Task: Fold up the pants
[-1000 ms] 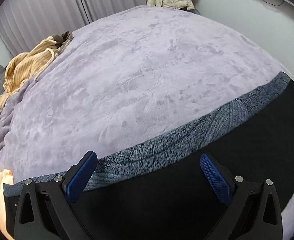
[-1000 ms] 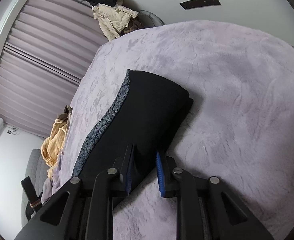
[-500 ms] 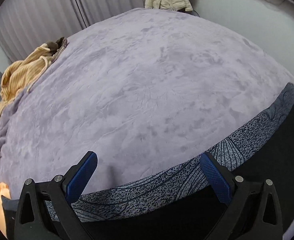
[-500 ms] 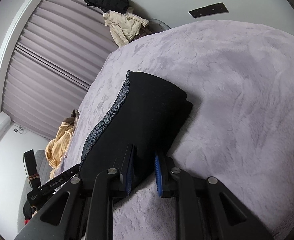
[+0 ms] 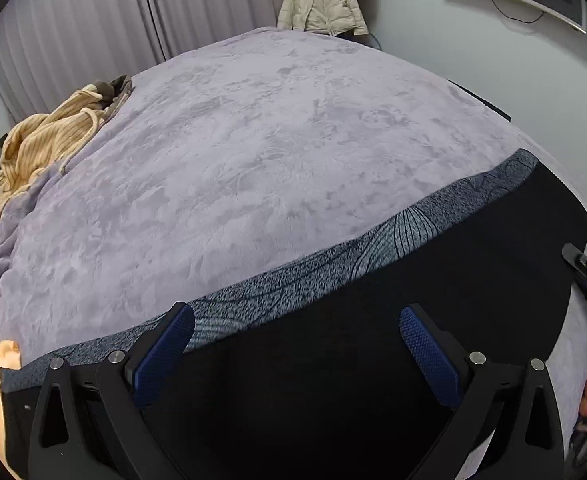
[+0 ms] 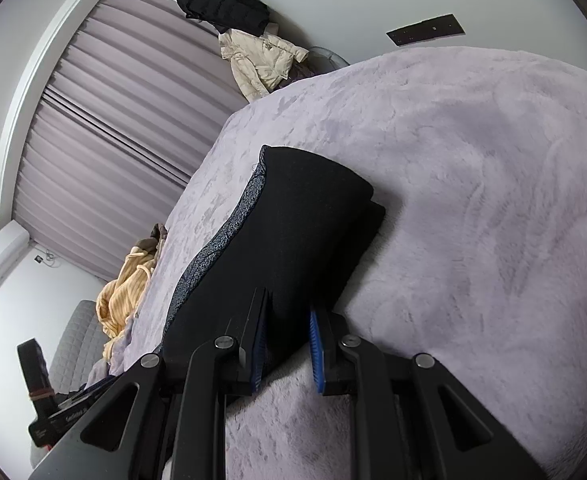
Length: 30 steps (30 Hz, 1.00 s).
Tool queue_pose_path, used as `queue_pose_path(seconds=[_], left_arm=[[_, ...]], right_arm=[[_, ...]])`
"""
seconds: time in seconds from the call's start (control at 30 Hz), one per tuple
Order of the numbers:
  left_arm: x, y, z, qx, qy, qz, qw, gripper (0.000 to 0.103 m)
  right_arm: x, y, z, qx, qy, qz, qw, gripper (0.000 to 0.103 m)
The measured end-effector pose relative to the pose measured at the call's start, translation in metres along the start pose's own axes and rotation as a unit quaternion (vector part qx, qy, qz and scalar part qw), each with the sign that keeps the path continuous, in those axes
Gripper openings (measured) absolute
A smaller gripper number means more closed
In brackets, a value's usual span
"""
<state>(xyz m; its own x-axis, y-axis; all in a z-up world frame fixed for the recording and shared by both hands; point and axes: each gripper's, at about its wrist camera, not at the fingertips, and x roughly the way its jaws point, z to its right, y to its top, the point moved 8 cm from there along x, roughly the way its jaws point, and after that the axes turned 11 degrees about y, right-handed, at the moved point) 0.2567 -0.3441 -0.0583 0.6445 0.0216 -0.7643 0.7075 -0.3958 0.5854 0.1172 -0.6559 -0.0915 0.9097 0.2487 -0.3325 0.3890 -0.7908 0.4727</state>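
Right tongs [image 6: 287,344] clamped on near edge of black pants [image 6: 297,236]. Left tongs [image 5: 297,344] wide apart above pants [image 5: 373,320], gripping nothing. Pants folded flat on purple bed [image 5: 253,152], grey patterned band [image 5: 333,264] along one side. Yellow clothes [image 5: 41,148] heaped at bed's far edge. Cream jacket [image 6: 257,60] hanging by curtains [image 6: 113,120].
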Motion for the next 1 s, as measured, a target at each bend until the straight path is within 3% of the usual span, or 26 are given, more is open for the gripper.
queue_pose_path(seconds=[0.07, 0.17, 0.23, 0.3, 0.33, 0.4, 0.47, 0.53, 0.6, 0.77, 0.93, 1.0], left_arm=[[-0.004, -0.006, -0.008, 0.021, 0.011, 0.015, 0.9996, 0.103], [0.017, -0.019, -0.039, 0.044, 0.065, 0.008, 0.9969, 0.103], [0.045, -0.032, -0.076, 0.009, 0.069, -0.032, 0.9971, 0.103], [0.065, -0.043, -0.111, -0.070, 0.020, -0.070, 0.9949, 0.103], [0.072, -0.049, -0.133, -0.108, 0.025, -0.088, 0.9899, 0.103], [0.079, -0.056, -0.171, -0.140, 0.056, -0.104, 0.9832, 0.103], [0.081, -0.061, -0.201, -0.152, 0.091, -0.107, 0.9783, 0.103], [0.084, -0.068, -0.229, -0.150, 0.135, -0.113, 0.9730, 0.103], [0.081, -0.078, -0.248, -0.161, 0.149, -0.121, 0.9680, 0.103], [0.054, -0.087, -0.240, -0.167, 0.114, -0.107, 0.9734, 0.103], [0.015, -0.080, -0.180, -0.134, 0.043, -0.079, 0.9869, 0.103], [0.000, -0.076, -0.153, -0.122, 0.011, -0.069, 0.9901, 0.103]], right_arm=[[0.000, 0.000, 0.000, -0.001, -0.001, 0.000, 1.000, 0.019], [0.000, 0.000, 0.000, -0.001, -0.001, 0.000, 1.000, 0.019], [0.000, 0.000, 0.000, -0.001, -0.001, 0.000, 1.000, 0.019], [0.001, -0.001, -0.001, 0.001, -0.004, -0.003, 1.000, 0.019], [0.001, 0.000, -0.002, 0.004, -0.012, -0.012, 1.000, 0.020], [-0.002, -0.002, -0.008, 0.008, -0.031, -0.031, 0.999, 0.025], [-0.011, -0.005, -0.019, 0.004, -0.052, -0.040, 0.998, 0.045], [-0.020, -0.010, -0.032, -0.003, -0.054, -0.037, 0.998, 0.056], [-0.028, -0.019, -0.049, -0.010, -0.039, -0.042, 0.998, 0.059], [-0.031, -0.052, -0.084, -0.043, -0.017, -0.078, 0.996, 0.063], [-0.019, -0.092, -0.090, -0.047, -0.015, -0.131, 0.990, 0.063], [-0.021, -0.099, -0.088, -0.045, -0.017, -0.133, 0.990, 0.063]])
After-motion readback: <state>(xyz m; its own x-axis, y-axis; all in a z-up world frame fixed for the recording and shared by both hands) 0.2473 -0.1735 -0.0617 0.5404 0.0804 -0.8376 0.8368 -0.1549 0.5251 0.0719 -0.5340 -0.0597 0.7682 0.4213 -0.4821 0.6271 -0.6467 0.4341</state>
